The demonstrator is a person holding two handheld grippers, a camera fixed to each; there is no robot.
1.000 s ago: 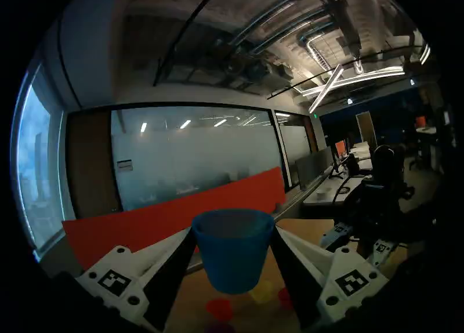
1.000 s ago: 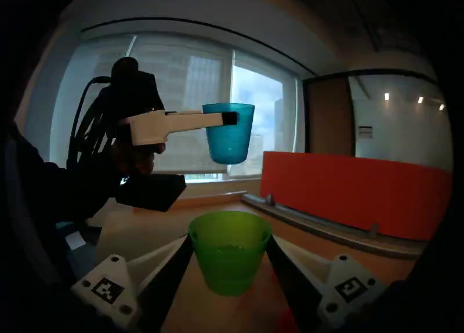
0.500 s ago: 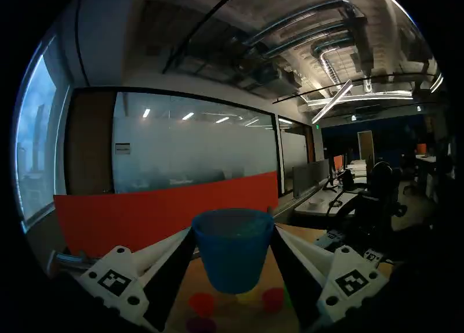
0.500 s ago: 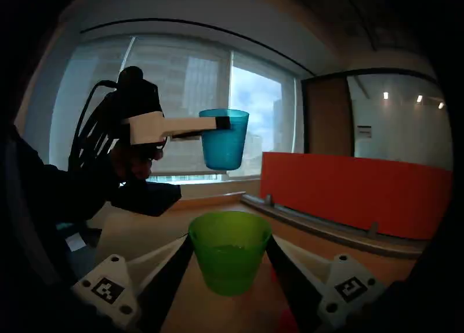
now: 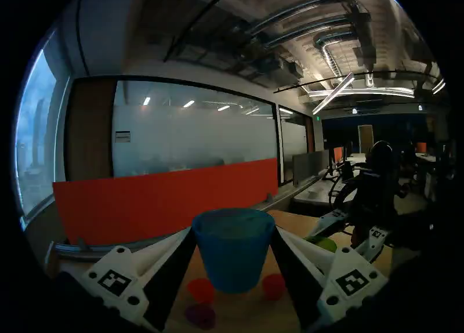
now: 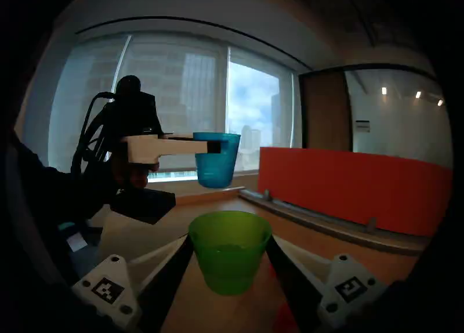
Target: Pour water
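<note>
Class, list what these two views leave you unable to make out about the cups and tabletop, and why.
- Blue cup, left gripper view: water level hidden behind its dim wall.
- Small red things, same view: partly behind the cup, too dim to identify.
- Green cup, right gripper view: water level unclear through its tinted wall.
- Person's hand, right gripper view: a backlit silhouette, no detail.

A light-brown wooden desk carries three small round pieces low in the left gripper view: a red one at 7 o'clock, a second red one at 5 o'clock, and a purple one just at 6 o'clock of the first. What they are is too dim to tell. Along the desk's far edge, at 9 o'clock, stands an orange-red partition panel, with a grey rail at its foot.
</note>
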